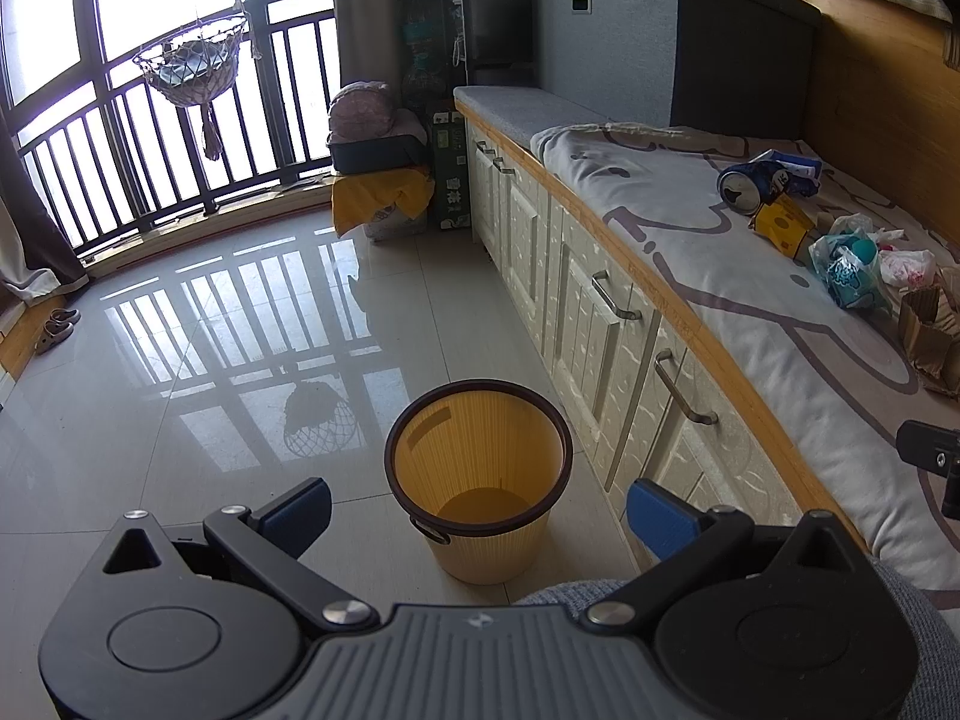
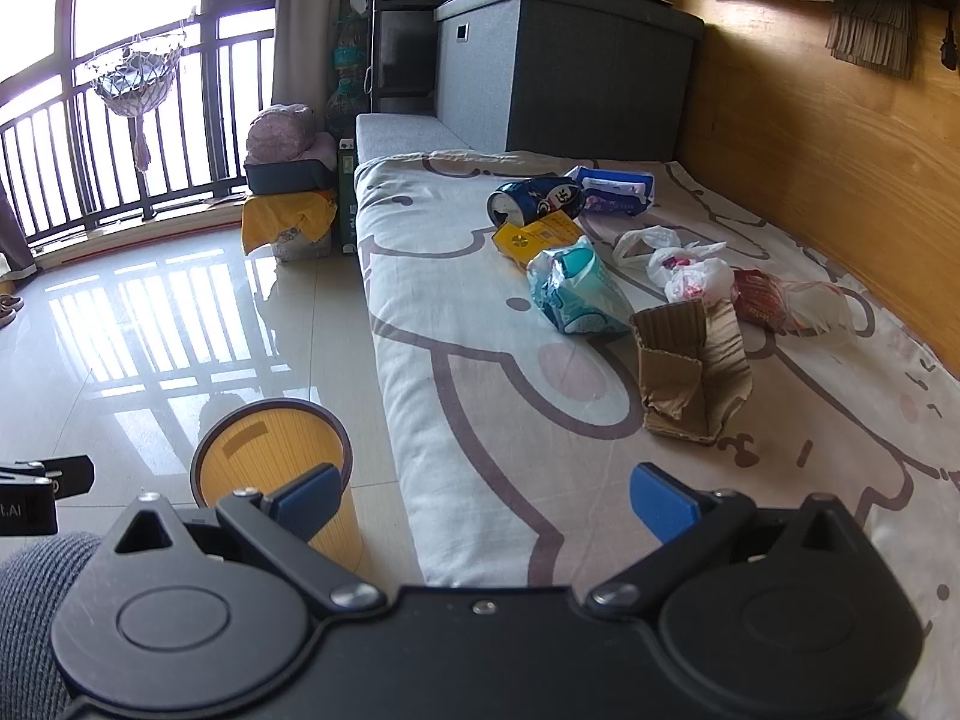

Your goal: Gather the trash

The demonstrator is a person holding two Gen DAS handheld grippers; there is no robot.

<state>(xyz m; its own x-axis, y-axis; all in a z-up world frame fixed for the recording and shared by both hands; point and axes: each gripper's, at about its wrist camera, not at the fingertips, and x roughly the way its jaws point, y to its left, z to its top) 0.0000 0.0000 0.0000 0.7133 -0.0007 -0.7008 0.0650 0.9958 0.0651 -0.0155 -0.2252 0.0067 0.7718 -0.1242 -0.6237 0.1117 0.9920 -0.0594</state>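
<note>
A yellow waste bin (image 1: 477, 480) with a dark rim stands empty on the tiled floor beside the bench; it also shows as the bin (image 2: 270, 456) in the right wrist view. My left gripper (image 1: 477, 510) hovers open above it, nothing between its blue pads. My right gripper (image 2: 483, 501) is open over the front of the printed mattress (image 2: 480, 372). Trash lies farther back: a torn cardboard piece (image 2: 690, 369), a teal packet (image 2: 576, 291), a white plastic bag (image 2: 678, 264), a red wrapper (image 2: 774, 300), a yellow box (image 2: 534, 237), a crushed blue can (image 2: 534, 201) and a blue pack (image 2: 618, 189).
White cabinet doors with metal handles (image 1: 612, 294) run under the bench. A grey storage box (image 2: 564, 72) stands at the bench's far end against the wooden wall. A railing and a hanging basket (image 1: 192, 69) lie across the glossy floor. Slippers (image 1: 54, 327) rest at far left.
</note>
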